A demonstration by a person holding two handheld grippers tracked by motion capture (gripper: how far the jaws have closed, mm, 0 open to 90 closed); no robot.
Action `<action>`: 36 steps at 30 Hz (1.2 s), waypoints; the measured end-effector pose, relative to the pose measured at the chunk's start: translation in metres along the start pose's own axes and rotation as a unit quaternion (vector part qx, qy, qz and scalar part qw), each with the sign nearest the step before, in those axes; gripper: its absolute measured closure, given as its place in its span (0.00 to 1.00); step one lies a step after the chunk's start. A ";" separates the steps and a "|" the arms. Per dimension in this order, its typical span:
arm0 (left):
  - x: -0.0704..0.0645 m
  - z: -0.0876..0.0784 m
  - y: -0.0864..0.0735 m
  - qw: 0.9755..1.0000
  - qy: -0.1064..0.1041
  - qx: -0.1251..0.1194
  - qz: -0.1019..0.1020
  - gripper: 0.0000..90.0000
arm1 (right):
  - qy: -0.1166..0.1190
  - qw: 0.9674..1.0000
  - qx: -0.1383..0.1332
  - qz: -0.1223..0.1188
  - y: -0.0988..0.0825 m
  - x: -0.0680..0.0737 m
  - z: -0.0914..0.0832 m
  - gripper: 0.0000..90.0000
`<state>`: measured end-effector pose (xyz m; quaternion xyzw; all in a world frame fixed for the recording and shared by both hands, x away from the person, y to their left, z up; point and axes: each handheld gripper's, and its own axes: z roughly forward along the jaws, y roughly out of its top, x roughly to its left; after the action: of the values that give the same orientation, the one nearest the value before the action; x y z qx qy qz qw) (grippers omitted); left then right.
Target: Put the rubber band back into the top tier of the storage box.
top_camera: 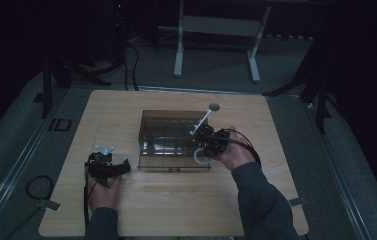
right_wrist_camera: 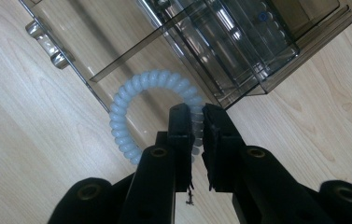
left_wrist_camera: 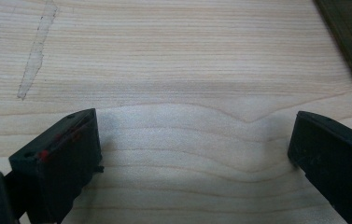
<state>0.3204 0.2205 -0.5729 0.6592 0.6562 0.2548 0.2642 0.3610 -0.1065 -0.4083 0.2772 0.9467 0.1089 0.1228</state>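
A person sits at a wooden bench [top_camera: 176, 200] in a dim room. The right hand-held gripper [right_wrist_camera: 197, 126] has its jaws pinched together on a pale blue coiled hair tie [right_wrist_camera: 131, 100], holding it at the near right corner of a smoky clear plastic organiser box [top_camera: 173, 137]. The jaws cover part of the ring. The box's contents are hard to make out through its tinted walls. The left hand-held gripper [left_wrist_camera: 192, 144] rests on bare wood left of the box, jaws wide apart with nothing between them. A small round grey disc [top_camera: 214, 107] lies beyond the box; what it is cannot be told.
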 end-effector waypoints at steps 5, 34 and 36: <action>0.000 0.000 0.000 1.000 0.000 -0.002 -0.002 0.03 | 0.003 1.000 -0.002 0.001 0.002 0.000 0.003 0.91; 0.000 0.000 0.000 1.000 0.000 -0.002 -0.001 0.03 | 0.000 1.000 0.007 0.003 0.009 0.001 0.022 0.91; 0.000 0.000 0.000 1.000 0.000 -0.002 -0.001 0.03 | -0.003 1.000 0.010 0.001 0.009 0.001 0.024 0.91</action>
<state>0.3205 0.2204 -0.5730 0.6583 0.6563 0.2559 0.2654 0.3720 -0.0948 -0.4288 0.2799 0.9471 0.0986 0.1225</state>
